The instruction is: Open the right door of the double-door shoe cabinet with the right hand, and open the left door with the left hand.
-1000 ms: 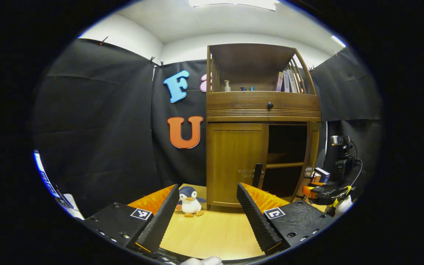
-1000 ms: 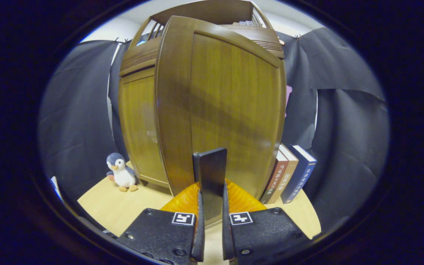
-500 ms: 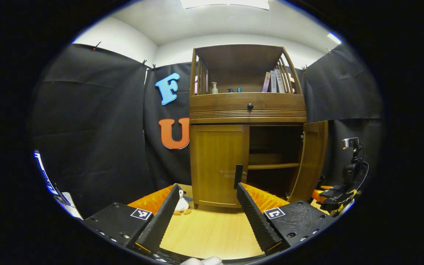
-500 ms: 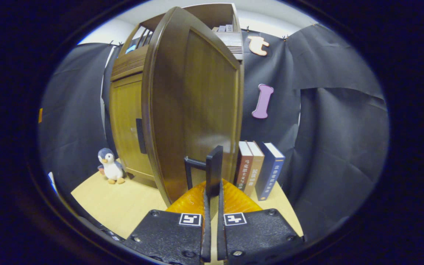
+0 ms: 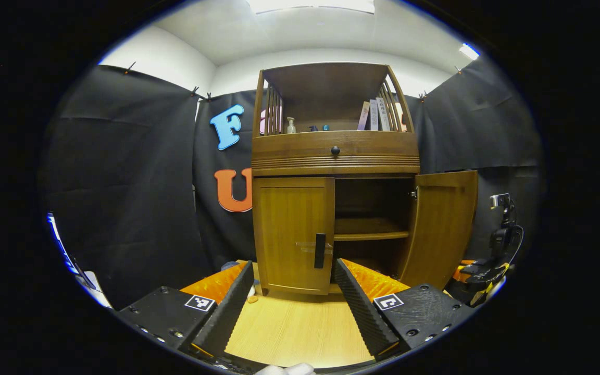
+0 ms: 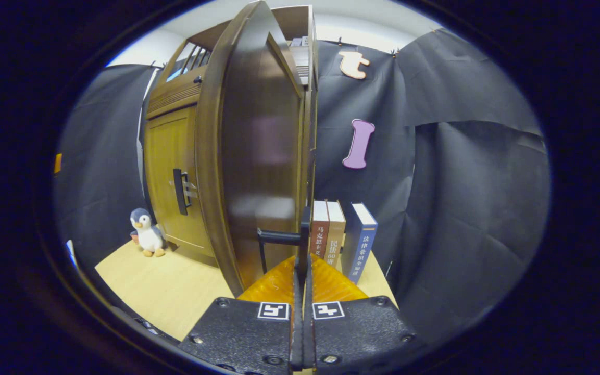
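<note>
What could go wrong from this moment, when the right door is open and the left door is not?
The right door may swing on into the standing books, close behind it. The open left gripper hangs short of the left door's handle; a skewed approach could miss this narrow bar.

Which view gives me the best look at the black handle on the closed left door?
The left gripper view: the black bar handle faces the camera, square on the closed wooden left door. The right gripper view shows it small and side-on, farther off.
</note>
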`<action>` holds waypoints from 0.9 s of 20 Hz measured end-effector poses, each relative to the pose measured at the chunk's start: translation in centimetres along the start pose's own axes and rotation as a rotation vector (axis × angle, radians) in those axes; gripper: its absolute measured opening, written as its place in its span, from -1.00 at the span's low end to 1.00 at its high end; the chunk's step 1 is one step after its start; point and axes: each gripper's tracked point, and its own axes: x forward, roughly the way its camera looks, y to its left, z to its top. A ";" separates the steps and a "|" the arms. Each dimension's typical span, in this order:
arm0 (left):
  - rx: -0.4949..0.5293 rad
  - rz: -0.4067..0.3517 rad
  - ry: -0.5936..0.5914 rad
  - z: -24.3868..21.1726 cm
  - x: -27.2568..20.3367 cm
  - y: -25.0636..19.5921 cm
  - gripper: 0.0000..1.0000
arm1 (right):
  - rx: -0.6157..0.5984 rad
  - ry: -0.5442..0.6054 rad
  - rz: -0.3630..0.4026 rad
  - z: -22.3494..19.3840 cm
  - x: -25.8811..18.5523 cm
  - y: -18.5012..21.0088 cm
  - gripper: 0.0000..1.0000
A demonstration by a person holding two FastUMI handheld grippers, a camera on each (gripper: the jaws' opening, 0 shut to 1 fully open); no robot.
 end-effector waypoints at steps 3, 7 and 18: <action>0.007 -0.004 -0.001 0.0 0.3 -0.3 0.89 | 0.003 -0.004 0.018 0.2 0.0 -0.9 -0.92; -0.003 -0.017 -0.006 -0.2 0.7 -0.7 0.89 | 0.031 -0.002 0.063 0.4 0.0 -2.5 -0.93; -0.012 -0.065 -0.003 -0.3 2.4 -0.5 0.89 | -0.036 0.015 0.147 0.6 -0.4 -3.3 -0.87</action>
